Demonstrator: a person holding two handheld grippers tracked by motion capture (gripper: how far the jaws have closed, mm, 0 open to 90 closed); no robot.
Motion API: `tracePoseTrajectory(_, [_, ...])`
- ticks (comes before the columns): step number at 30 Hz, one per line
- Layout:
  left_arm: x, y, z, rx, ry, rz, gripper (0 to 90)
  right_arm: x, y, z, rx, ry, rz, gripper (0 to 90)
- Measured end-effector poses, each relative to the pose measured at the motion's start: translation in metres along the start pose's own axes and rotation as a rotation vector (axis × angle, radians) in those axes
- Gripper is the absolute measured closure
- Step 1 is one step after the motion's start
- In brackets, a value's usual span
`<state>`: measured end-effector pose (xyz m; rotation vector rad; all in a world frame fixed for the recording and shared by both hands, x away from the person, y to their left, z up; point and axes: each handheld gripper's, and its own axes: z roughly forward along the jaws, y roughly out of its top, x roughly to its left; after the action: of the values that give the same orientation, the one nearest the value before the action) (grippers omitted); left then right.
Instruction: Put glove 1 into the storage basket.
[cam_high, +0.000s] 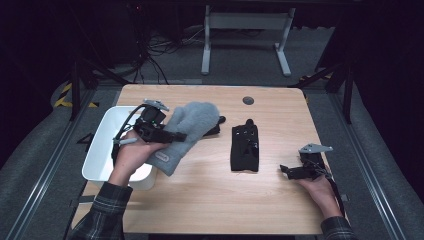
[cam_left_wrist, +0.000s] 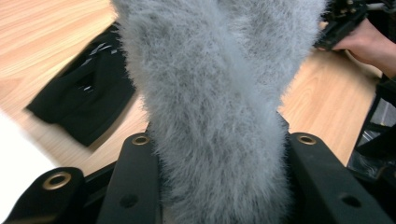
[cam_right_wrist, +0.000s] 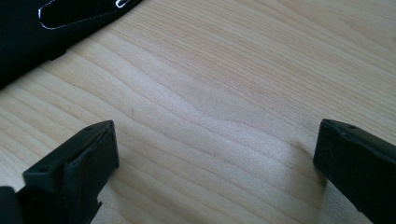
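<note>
- Left gripper (cam_high: 172, 136) – held over the left part of the counter (cam_high: 210, 200), at the right rim of a white bin (cam_high: 100, 150). Its jaws are clamped on a fluffy grey mitten (cam_high: 187, 131).
- Left gripper view: the mitten (cam_left_wrist: 219, 93) rises between the two black jaws, fur pressed against both inner faces and bulging out above them. Jaws only as far apart as the squeezed fabric.
- In the high view the mitten's cuff end hangs down toward the counter near the bin's corner; the wide fingertip end points up and to the right, lifted off the wood. A small label shows near the cuff.
- A black glove (cam_high: 245, 148) lies flat at the middle of the counter, just right of the mitten and apart from it. In the left gripper view the black glove (cam_left_wrist: 84, 102) lies on the wood beyond the mitten.
- A second dark piece (cam_high: 216, 126) peeks out from behind the mitten – too hidden to tell what it is.
- Right gripper (cam_high: 285, 171) – low over the right edge of the counter, well apart from the black glove. Right gripper view: jaws spread wide, nothing between them but bare wood (cam_right_wrist: 224, 93); a corner of the black glove (cam_right_wrist: 46, 23) shows at the upper left.
</note>
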<state>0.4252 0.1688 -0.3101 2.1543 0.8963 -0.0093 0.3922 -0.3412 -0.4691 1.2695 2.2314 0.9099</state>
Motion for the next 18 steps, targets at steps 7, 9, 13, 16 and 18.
tracePoseTrajectory(7, [0.022, -0.015, -0.027, -0.029, 0.051, -0.054, 62.5, 0.000, 0.000, 0.000, 0.000, 0.000, 0.000, 0.3])
tracePoseTrajectory(9, [0.028, -0.019, -0.035, -0.044, 0.061, -0.073, 62.5, 0.000, 0.000, 0.000, 0.000, 0.001, 0.000, 0.3])
tracePoseTrajectory(13, [0.041, -0.031, -0.046, -0.053, 0.088, -0.115, 62.5, 0.000, 0.000, 0.000, 0.000, 0.001, 0.000, 0.3])
tracePoseTrajectory(16, [0.051, -0.041, -0.052, -0.056, 0.103, -0.145, 62.5, 0.000, 0.000, 0.000, 0.000, 0.001, 0.000, 0.3])
tracePoseTrajectory(18, [0.058, -0.047, -0.055, -0.060, 0.114, -0.169, 62.5, 0.000, 0.000, 0.000, 0.000, 0.001, 0.000, 0.3])
